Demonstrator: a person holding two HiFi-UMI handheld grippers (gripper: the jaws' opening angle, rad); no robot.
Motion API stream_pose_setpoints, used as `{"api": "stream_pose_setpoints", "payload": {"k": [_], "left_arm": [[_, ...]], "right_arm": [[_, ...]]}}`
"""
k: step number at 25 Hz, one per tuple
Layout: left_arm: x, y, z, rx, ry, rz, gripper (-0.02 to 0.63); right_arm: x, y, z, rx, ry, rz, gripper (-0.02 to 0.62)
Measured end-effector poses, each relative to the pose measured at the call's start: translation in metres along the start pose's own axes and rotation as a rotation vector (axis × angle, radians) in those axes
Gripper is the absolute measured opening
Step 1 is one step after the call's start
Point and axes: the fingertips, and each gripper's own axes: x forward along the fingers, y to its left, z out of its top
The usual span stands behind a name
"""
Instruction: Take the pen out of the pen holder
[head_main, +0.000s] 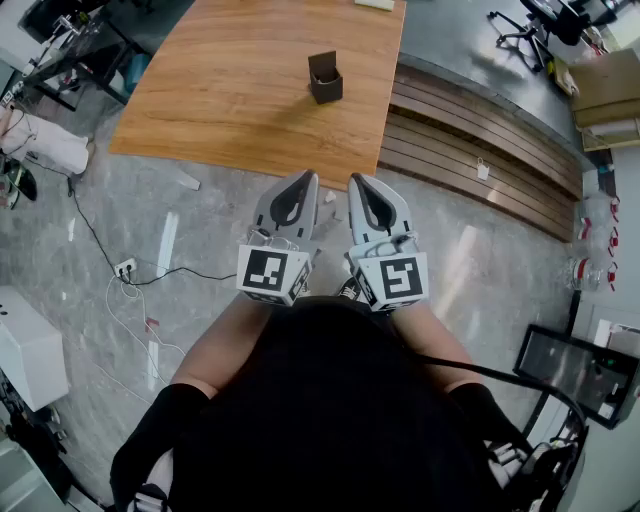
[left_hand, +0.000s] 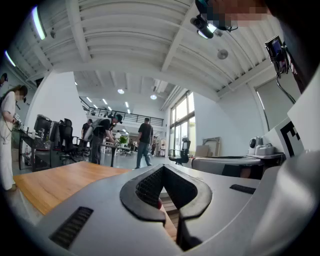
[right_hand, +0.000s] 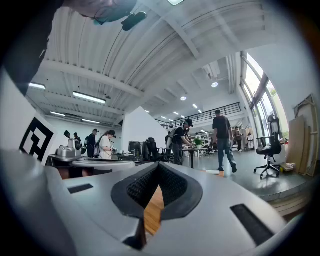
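Observation:
A dark brown pen holder stands on the far part of the wooden table; I cannot make out a pen in it from here. Both grippers are held close to the person's body, over the grey floor and well short of the table's near edge. The left gripper and the right gripper sit side by side, each shut with nothing between its jaws. In the left gripper view the jaws meet at the tip, with table wood beyond. The right gripper view shows its jaws likewise shut.
White cables and a power strip lie on the floor at left, near a white box. Wooden steps run along the table's right side. A monitor stands at lower right. Several people stand in the hall behind.

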Motion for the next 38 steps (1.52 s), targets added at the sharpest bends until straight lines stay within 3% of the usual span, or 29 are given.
{"api": "stream_pose_setpoints", "payload": {"k": [12, 25, 38], "left_arm": [[0.010, -0.007, -0.008, -0.001, 0.015, 0.019, 0.000], [0.018, -0.009, -0.024, -0.007, 0.024, 0.139, 0.000], [0.101, 0.059, -0.044, -0.032, 0.054, 0.112, 0.000]], "right_arm": [[-0.003, -0.015, -0.008, 0.037, -0.005, 0.022, 0.014], [-0.003, -0.042, -0.016, 0.054, -0.004, 0.089, 0.014], [0.099, -0.072, -0.039, 0.058, 0.035, 0.085, 0.014]]}}
